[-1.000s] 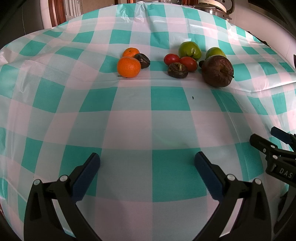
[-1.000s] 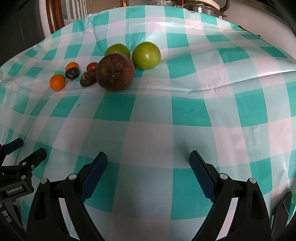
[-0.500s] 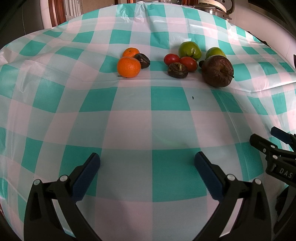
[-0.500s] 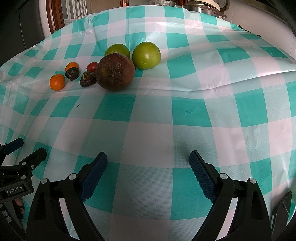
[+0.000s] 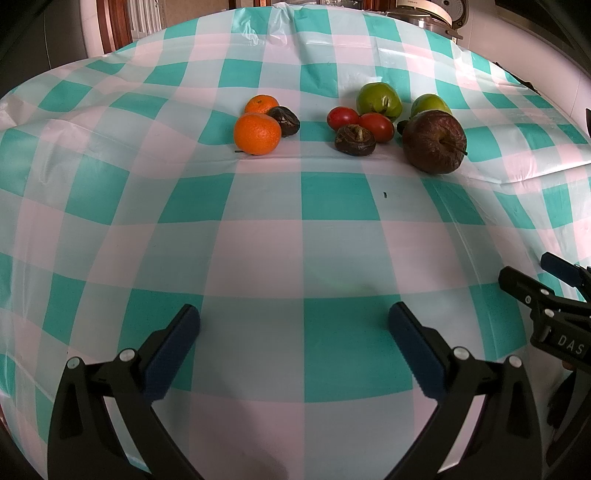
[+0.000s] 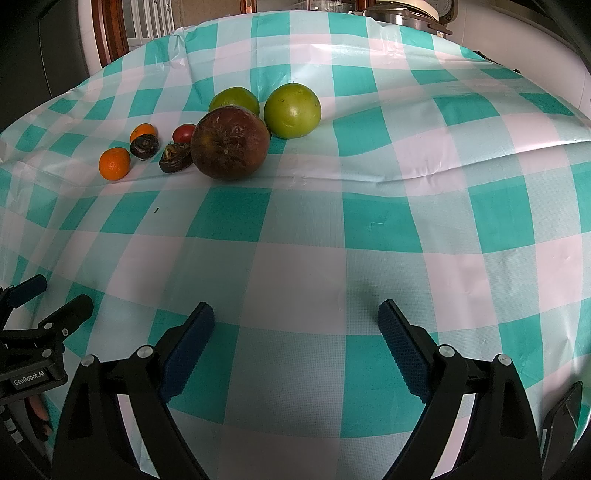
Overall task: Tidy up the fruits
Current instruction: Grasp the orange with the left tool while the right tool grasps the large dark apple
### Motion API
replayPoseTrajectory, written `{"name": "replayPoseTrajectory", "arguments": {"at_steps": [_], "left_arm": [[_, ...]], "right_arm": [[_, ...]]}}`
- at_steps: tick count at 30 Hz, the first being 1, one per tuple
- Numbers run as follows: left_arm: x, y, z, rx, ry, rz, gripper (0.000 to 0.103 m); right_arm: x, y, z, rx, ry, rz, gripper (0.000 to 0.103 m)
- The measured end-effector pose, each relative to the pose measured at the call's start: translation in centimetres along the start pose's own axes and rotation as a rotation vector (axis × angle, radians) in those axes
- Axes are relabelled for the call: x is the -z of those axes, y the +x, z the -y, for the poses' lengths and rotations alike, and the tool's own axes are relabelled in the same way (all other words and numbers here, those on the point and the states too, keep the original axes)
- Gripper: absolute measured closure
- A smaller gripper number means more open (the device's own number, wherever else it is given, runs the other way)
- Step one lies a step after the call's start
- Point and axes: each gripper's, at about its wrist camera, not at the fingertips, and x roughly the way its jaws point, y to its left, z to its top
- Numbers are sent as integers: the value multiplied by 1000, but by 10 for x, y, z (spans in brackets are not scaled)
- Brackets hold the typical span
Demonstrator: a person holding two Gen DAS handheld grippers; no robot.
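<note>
Fruit lies in a row at the far side of a teal-and-white checked tablecloth [image 5: 295, 240]. From the left: two oranges [image 5: 257, 133], a dark wrinkled fruit [image 5: 284, 120], two red tomatoes [image 5: 376, 126], another dark fruit [image 5: 355, 139], two green apples [image 5: 378, 99] and a large brown-red apple [image 5: 434, 142]. The brown-red apple [image 6: 231, 142] and a green apple [image 6: 293, 110] show closest in the right wrist view. My left gripper [image 5: 295, 334] and my right gripper [image 6: 295, 328] are open and empty, low over the near part of the table.
A rice cooker [image 5: 424, 16] stands beyond the table's far right edge. A wooden window frame [image 6: 110, 37] is behind at far left. The cloth has raised folds [image 6: 424, 177] near the fruit. Each gripper shows at the edge of the other's view.
</note>
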Motion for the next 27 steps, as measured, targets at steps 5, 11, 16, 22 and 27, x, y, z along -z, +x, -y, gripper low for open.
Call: {"name": "replayPoseTrajectory", "arguments": {"at_steps": [5, 11, 16, 22, 27], "left_arm": [[0, 0, 0, 0, 0, 0, 1], [0, 0, 0, 1, 3, -4, 1], [-1, 0, -2, 29, 36, -24, 1], [-2, 0, -19, -13, -41, -39, 1], [-13, 2, -38, 57, -95, -21, 1]], "right_arm": [[0, 0, 0, 0, 3, 0, 15], [-21, 14, -4, 1, -2, -51, 15], [-51, 36, -10, -79, -17, -42, 16], [-89, 55, -36, -120, -66, 5, 18], [-107, 65, -40, -143, -63, 16, 25]]}}
